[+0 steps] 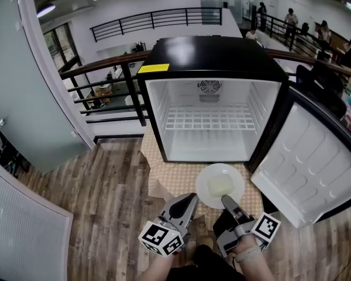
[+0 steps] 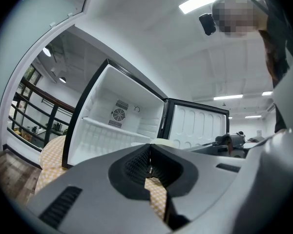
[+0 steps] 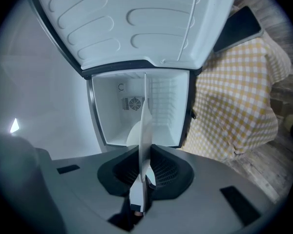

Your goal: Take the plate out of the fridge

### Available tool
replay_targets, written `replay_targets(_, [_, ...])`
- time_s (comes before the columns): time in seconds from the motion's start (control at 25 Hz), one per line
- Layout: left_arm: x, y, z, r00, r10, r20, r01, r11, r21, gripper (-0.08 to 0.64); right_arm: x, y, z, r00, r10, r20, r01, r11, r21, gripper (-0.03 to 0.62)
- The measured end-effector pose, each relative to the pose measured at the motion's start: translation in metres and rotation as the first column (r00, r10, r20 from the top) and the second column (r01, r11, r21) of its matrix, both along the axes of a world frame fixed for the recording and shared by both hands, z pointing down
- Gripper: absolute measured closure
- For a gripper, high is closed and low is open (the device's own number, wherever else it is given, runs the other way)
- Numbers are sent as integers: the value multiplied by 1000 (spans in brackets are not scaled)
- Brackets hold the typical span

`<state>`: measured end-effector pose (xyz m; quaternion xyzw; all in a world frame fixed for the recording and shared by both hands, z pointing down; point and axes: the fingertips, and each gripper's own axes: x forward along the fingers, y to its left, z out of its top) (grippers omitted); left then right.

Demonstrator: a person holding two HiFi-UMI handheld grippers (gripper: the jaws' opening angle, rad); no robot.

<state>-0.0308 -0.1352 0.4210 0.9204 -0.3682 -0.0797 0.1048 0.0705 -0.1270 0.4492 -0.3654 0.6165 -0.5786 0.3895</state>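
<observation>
My right gripper point(image 1: 227, 202) is clamped on the rim of the plate point(image 1: 219, 183), just in front of the open fridge point(image 1: 213, 57); my left gripper point(image 1: 189, 200) is closed on nothing

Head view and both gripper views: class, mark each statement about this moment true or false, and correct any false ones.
1. The right gripper is shut on the rim of the plate. True.
2. The plate lies inside the fridge. False: it is outside, in front of the open fridge and above the checked cloth.
3. The left gripper holds nothing. True: its jaws are together and empty.
4. The fridge door is closed. False: it stands swung open at the right of the head view.
</observation>
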Motion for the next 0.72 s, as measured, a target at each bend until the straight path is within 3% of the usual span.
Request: replay_targets(0.72, [-24, 67, 3, 1000, -15, -18, 15, 1000, 5, 551, -22, 68, 15, 1000, -22, -17, 22, 1000, -8, 532])
